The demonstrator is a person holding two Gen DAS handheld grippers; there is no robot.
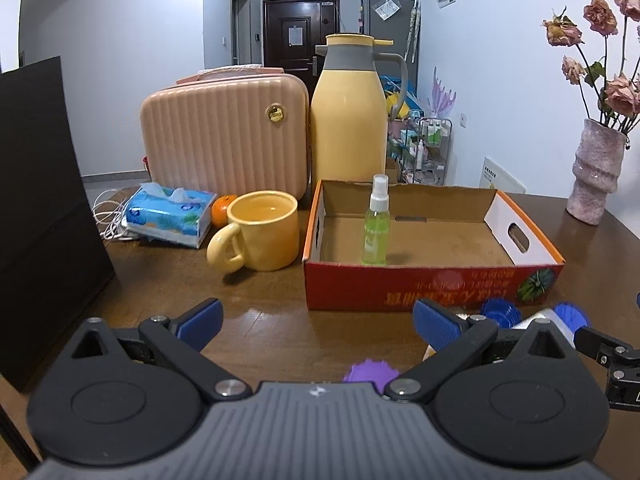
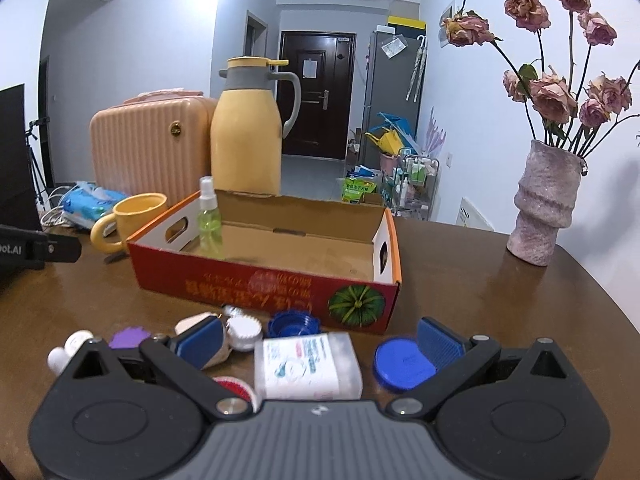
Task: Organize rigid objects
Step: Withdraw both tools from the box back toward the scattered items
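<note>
A red cardboard box (image 1: 432, 284) (image 2: 264, 284) sits open on the brown table, with a green spray bottle (image 1: 376, 224) (image 2: 209, 220) standing upright in its left part. In front of the box lie small items: a white jar with a blue lid (image 2: 308, 364), a blue cap (image 2: 294, 322), a white ridged cap (image 2: 244, 332), a purple piece (image 2: 128, 338) (image 1: 370, 372) and a red piece (image 2: 236, 386). My right gripper (image 2: 318, 342) is open, its fingers either side of the white jar. My left gripper (image 1: 318, 326) is open over bare table.
A yellow mug (image 1: 262, 236), a tissue pack (image 1: 170, 216), an orange (image 1: 222, 208), a pink case (image 1: 224, 140) and a yellow thermos (image 1: 348, 112) stand left of and behind the box. A vase of dried roses (image 2: 546, 204) stands at the right. A black panel (image 1: 40, 220) stands at the left.
</note>
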